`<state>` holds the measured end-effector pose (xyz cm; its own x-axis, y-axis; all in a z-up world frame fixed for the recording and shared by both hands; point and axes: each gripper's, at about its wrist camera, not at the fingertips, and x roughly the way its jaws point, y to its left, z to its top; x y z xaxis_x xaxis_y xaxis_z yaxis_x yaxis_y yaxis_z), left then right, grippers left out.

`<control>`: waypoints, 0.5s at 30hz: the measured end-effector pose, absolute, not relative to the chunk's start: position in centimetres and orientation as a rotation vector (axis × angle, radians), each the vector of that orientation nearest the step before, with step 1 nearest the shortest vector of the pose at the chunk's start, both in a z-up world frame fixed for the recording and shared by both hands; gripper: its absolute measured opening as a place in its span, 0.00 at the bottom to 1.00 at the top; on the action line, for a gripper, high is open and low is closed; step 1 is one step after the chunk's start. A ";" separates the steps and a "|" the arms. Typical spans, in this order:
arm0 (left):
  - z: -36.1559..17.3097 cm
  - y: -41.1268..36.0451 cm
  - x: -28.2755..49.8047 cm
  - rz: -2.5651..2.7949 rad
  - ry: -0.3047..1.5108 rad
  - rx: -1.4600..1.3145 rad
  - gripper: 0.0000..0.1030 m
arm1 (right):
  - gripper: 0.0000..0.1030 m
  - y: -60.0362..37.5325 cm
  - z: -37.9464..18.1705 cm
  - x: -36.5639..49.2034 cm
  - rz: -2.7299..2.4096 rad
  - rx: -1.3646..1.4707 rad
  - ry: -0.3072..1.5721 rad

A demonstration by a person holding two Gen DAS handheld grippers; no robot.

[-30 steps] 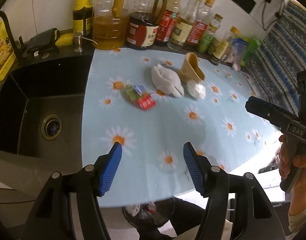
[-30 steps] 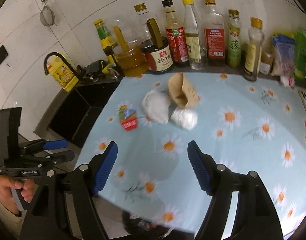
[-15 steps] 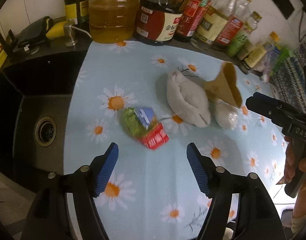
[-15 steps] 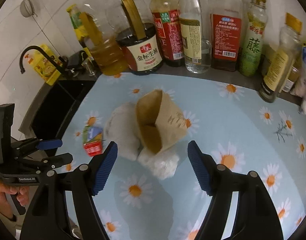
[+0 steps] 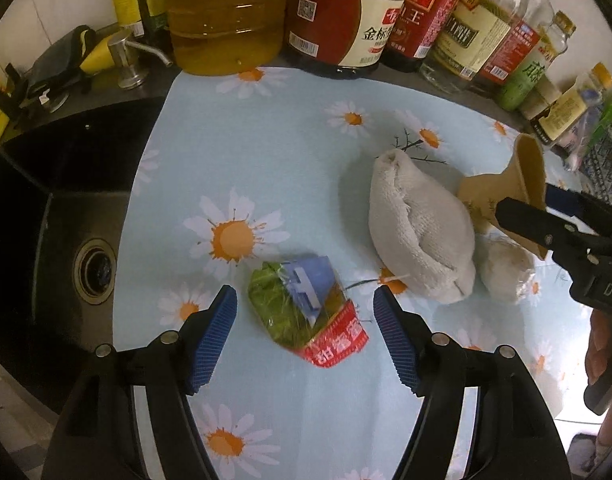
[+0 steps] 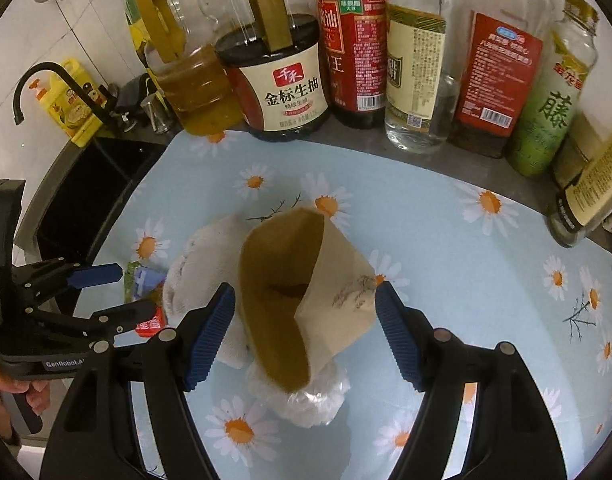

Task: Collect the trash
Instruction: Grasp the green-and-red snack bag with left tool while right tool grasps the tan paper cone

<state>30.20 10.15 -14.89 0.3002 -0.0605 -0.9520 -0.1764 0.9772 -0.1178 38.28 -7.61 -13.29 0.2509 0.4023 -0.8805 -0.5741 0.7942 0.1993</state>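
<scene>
While both hands point their tools down at the counter, the daisy-print cloth point(image 5: 289, 152) spreads pale blue beside the black sink point(image 5: 53, 216), which lies at nine o'clock of it. Along the cloth's twelve o'clock edge stand the oil jug point(image 5: 225, 20), the soy sauce jug point(image 6: 281, 84) and a row of smaller bottles. Near the middle lies a folded white towel point(image 5: 418, 236). At its three o'clock a brown paper bag point(image 6: 306, 292) gapes open, resting on a crumpled clear plastic wad point(image 6: 306, 400). The right gripper point(image 6: 306, 332) hangs over that bag, jaws spread on either side and not pressing it. At the towel's eight o'clock lies a crushed snack wrapper point(image 5: 306, 312), green, blue and red. The left gripper point(image 5: 306, 332) straddles it, jaws spread wide, blue pads point(image 5: 215, 340) clear of it.
</scene>
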 end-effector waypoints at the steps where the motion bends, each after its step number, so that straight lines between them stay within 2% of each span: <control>1: -15.1 10.1 30.4 0.081 1.271 -0.214 0.67 | 0.70 -7.6 -13.3 38.4 0.672 -0.177 1.137; 8: -15.7 9.9 30.7 0.102 1.291 -0.193 0.65 | 0.70 -7.5 -14.1 39.1 0.680 -0.177 1.154; 9: -15.7 9.8 30.7 0.102 1.291 -0.188 0.63 | 0.69 -7.5 -14.2 39.3 0.683 -0.170 1.163; 10: -15.8 9.6 30.9 0.101 1.297 -0.178 0.54 | 0.67 -7.6 -14.2 39.3 0.685 -0.165 1.159; 15: -15.8 8.9 31.0 0.098 1.303 -0.144 0.54 | 0.66 -7.8 -14.2 39.5 0.698 -0.151 1.154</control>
<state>31.05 8.85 -15.81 0.2628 -0.0090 -0.9648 -0.1529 0.9869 -0.0509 39.51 -7.82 -14.16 0.2219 0.4278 -0.8762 -0.5772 0.7819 0.2356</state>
